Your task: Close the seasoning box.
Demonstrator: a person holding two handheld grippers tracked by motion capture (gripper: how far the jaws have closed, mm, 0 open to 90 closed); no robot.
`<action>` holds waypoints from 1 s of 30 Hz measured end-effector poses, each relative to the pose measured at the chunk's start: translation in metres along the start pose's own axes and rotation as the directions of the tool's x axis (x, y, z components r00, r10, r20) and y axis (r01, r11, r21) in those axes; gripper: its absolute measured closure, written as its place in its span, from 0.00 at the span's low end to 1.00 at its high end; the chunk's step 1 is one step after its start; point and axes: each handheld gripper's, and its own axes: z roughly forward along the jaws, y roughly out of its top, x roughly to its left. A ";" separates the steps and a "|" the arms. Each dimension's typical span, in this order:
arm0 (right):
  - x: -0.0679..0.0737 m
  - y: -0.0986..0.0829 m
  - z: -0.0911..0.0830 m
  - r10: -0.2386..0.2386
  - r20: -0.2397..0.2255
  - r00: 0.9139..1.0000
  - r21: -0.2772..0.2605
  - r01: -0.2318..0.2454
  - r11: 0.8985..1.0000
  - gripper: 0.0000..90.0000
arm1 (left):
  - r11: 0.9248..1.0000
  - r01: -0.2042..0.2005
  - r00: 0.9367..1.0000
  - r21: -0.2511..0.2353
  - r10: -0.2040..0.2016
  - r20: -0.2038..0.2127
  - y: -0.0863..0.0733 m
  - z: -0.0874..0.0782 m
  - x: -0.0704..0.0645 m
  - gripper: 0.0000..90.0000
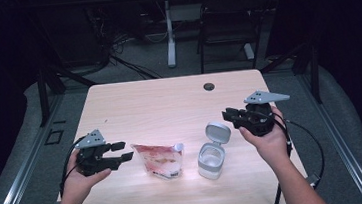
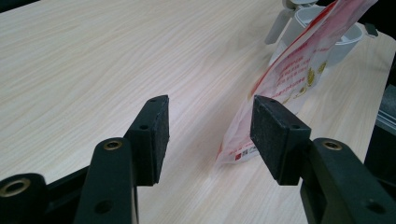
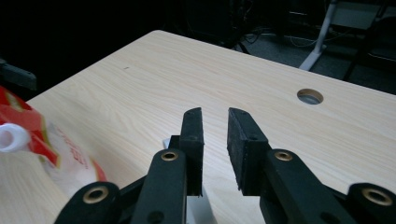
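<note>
Item 1: table (image 1: 169, 103), light wood, cable hole (image 1: 209, 86) near the far edge.

Item 2: pouch (image 1: 158, 159), red and clear with a white spout, standing near the front of the table, apparently unopened.

Item 3: canister (image 1: 211, 158), grey, just right of the pouch, lid (image 1: 218, 131) flipped up and open.

Item 4: left tongs (image 1: 121, 152), spread wide, empty, just left of the pouch; in the left gripper view the pouch's (image 2: 285, 84) edge sits by the right pad.

Item 5: right tongs (image 1: 229, 115), narrowly parted, empty, above and behind the lid.

Status, as judged: refilling the canister from the pouch appears intended. Canister is open; pouch not yet gripped, lifted or poured. Nearly all remains.
</note>
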 end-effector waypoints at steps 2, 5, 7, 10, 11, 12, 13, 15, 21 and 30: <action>-0.003 0.000 0.002 0.004 0.005 1.000 0.012 -0.004 1.000 0.88 | 1.000 0.001 1.000 0.000 -0.001 -0.001 0.000 0.000 0.000 0.53; -0.009 -0.002 0.004 0.015 0.014 1.000 0.021 -0.016 1.000 0.94 | 1.000 -0.001 1.000 0.002 0.001 -0.002 0.000 0.000 0.000 0.53; -0.013 -0.003 0.005 0.028 0.011 1.000 0.024 -0.029 0.999 0.98 | 1.000 -0.002 1.000 0.001 0.002 -0.003 0.000 0.000 0.000 0.53; -0.018 -0.005 0.007 0.038 0.013 0.999 0.036 -0.038 0.999 1.00 | 1.000 0.000 1.000 0.001 0.000 -0.004 -0.001 0.000 0.001 0.53; -0.018 -0.005 0.007 0.038 0.013 0.999 0.036 -0.038 0.999 1.00 | 1.000 0.000 1.000 0.001 0.000 -0.004 -0.001 0.000 0.001 0.53; -0.021 -0.008 0.009 0.047 0.011 0.999 0.043 -0.047 0.998 1.00 | 1.000 0.000 1.000 0.002 0.000 -0.004 -0.001 0.000 0.001 0.53; -0.023 -0.009 0.010 0.049 0.010 0.999 0.046 -0.049 0.998 1.00 | 1.000 0.001 1.000 0.001 -0.001 -0.004 -0.001 0.000 0.001 0.53; -0.024 -0.011 0.011 0.053 0.007 0.999 0.050 -0.053 0.997 1.00 | 1.000 0.001 1.000 0.000 -0.001 -0.005 -0.001 0.000 0.001 0.53; -0.028 -0.020 0.015 0.070 0.006 0.998 0.065 -0.071 0.995 1.00 | 1.000 0.001 1.000 -0.004 -0.001 -0.009 -0.001 0.000 0.002 0.53; -0.025 -0.025 0.021 0.080 -0.011 0.997 0.069 -0.079 0.994 1.00 | 1.000 0.000 1.000 0.000 0.000 -0.010 -0.002 -0.001 0.002 0.53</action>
